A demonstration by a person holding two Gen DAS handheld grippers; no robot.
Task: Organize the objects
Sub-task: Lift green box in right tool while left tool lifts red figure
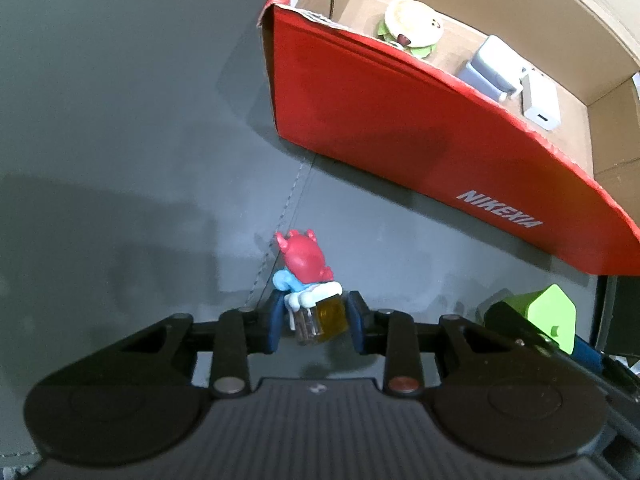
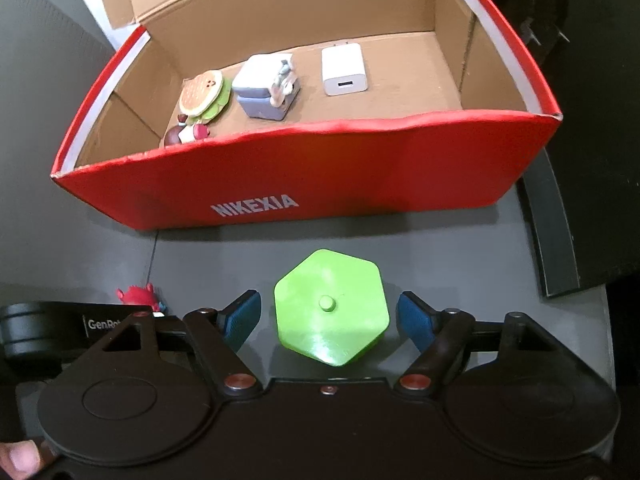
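Straddling the green hexagonal block (image 2: 332,312) just in front of the red shoebox (image 2: 360,168), my right gripper (image 2: 326,318) has its blue pads spread wide with a gap on both sides, so nothing is gripped. My left gripper (image 1: 316,316) brackets the red-headed toy figure (image 1: 306,280), further left along the shoebox's front wall; one pad seems to touch its amber base, the other sits slightly off, so I cannot tell whether it is clamped. Inside the shoebox lie a burger toy (image 2: 202,90), a lavender case (image 2: 262,86) and a white charger (image 2: 344,70), so I judge both pieces belong there.
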